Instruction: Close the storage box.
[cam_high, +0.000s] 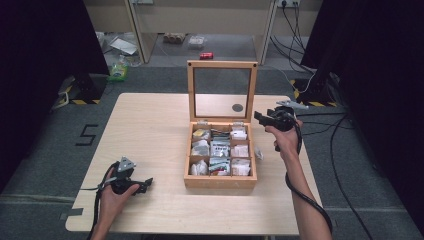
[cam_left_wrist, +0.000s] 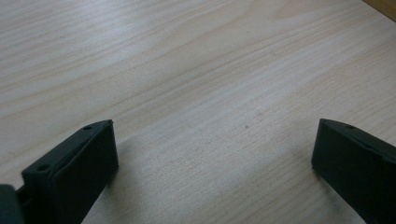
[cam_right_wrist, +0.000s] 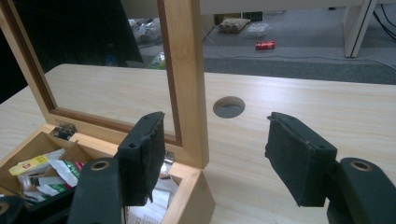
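Here I hold my right claw (cam_high: 261, 118) up beside the standing glass-paned lid (cam_high: 222, 92) of the compartmented light wooden tea box (cam_high: 220, 181), its jaws spread wide and gripping nothing. In the right gripper view the lid's right-hand wooden frame post (cam_right_wrist: 187, 79) rises just ahead of my left jaw, partly between the two jaws, so I judge I am lined up to take the lid by that edge, probably to swing it shut. The lid stands upright on its rear hinges, which leaves the small paper tea packets (cam_high: 220, 150) below it open to reach. The box itself sits just left of and below this claw, with its near right corner (cam_right_wrist: 196, 196) under my left jaw.

My left claw (cam_high: 145, 186) rests low over the pale wooden desk (cam_high: 150, 125), well apart from the box, jaws wide and empty; I take it as parked out of the way. A corner of darker wood (cam_left_wrist: 380, 7) at the top right ahead of it may be the box.

I cannot tell whether either pad touches the post. The packets' print is too small to read, and my own jaw covers the box's right compartments in the right gripper view. A round hole in the desk (cam_right_wrist: 229, 107) shows beyond the claw; what lies under it is hidden.
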